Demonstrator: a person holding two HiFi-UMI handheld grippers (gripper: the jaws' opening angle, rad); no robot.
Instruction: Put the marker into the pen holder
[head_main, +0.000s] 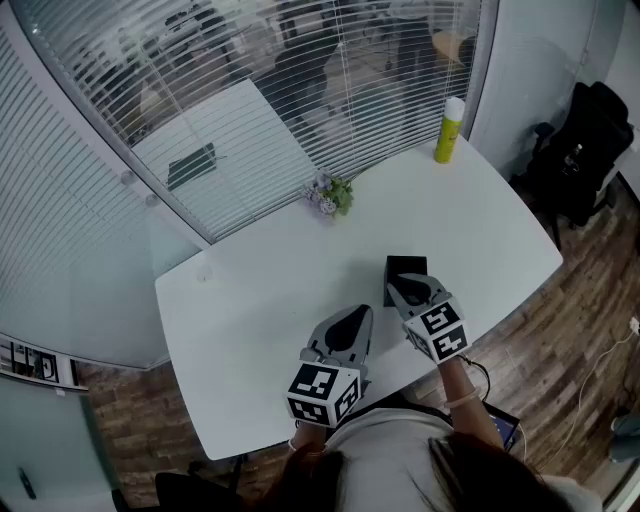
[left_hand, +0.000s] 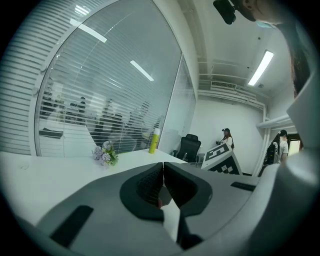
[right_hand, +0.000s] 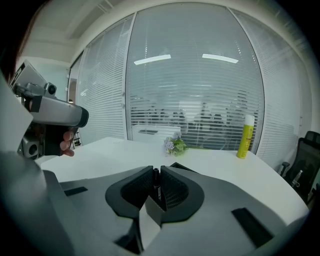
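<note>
A black marker (right_hand: 156, 181) stands upright between the jaws of my right gripper (right_hand: 158, 170), which is shut on it. In the head view my right gripper (head_main: 410, 291) hovers over the near edge of the black square pen holder (head_main: 403, 267) on the white table (head_main: 250, 290). A corner of the pen holder (right_hand: 180, 166) shows just behind the jaws in the right gripper view. My left gripper (head_main: 357, 320) is lower left of the holder, near the table's front edge. The left gripper (left_hand: 163, 166) has its jaws pressed together with nothing clearly held.
A small bunch of purple flowers (head_main: 330, 194) lies at the table's far middle. A yellow bottle (head_main: 449, 129) stands at the far right corner. Glass walls with blinds curve behind the table. A black office chair (head_main: 590, 150) stands to the right.
</note>
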